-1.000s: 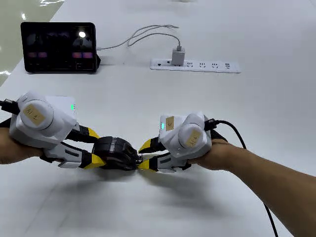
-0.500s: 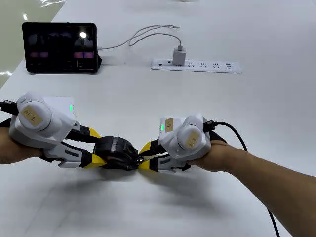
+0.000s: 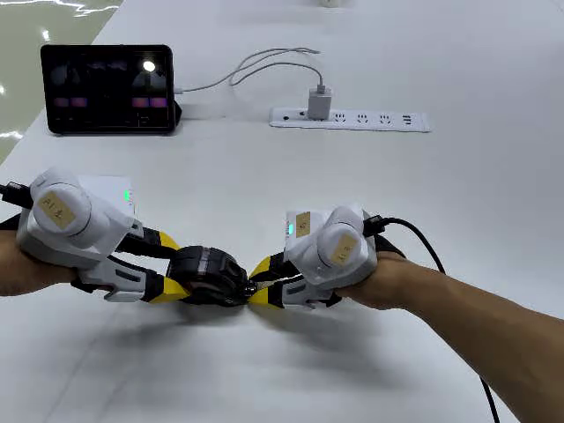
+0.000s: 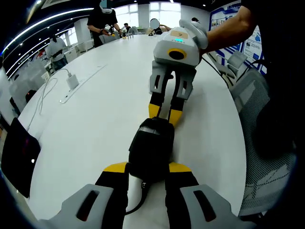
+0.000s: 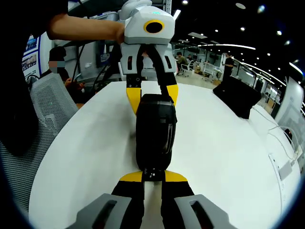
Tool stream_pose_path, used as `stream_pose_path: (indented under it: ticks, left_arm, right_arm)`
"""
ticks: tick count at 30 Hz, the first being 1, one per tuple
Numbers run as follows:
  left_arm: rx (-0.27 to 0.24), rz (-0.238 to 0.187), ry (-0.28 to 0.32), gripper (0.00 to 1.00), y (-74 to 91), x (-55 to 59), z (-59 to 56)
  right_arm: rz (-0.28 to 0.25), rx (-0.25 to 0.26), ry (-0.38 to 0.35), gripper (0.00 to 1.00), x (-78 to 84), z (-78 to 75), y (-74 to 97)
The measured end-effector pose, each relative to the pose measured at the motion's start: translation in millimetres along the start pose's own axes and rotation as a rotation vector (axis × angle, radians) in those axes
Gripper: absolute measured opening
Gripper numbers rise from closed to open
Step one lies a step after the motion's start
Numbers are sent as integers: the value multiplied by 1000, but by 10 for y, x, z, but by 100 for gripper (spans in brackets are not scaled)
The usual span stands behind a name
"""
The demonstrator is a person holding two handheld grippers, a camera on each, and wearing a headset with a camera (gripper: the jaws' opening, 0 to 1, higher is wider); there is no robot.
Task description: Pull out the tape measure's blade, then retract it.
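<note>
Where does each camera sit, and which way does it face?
Head view: on the person's headset, looking forward and down at the white table; left hand holds the left gripper, right hand the right gripper.
Left gripper view: on the left gripper, looking along its own jaws at the tape measure and the right gripper beyond.
Right gripper view: on the right gripper, facing the opposite way, its jaws toward the left gripper.
Shared: the tape measure, seen from opposite ends.

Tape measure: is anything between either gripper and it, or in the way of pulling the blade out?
Nothing visible. The left gripper clamps the tape measure, the right gripper meets its blade end, and the table beside them is bare.
</note>
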State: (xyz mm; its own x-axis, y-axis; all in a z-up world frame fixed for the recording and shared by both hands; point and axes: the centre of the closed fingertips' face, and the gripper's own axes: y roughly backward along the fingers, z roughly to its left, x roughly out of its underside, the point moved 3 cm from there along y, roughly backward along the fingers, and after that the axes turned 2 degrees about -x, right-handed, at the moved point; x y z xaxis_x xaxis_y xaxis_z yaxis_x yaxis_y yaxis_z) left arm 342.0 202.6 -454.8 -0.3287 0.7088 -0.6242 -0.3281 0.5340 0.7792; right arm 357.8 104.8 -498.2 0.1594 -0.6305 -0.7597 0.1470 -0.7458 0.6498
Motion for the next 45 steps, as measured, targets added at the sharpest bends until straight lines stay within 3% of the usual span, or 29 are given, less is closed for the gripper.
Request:
stream_pose_path:
  ticks: [45]
  left_arm:
    - [-5, 39, -2, 23, -4, -6, 4]
  right_arm:
    - [46, 7, -3, 9, 247, -3, 295]
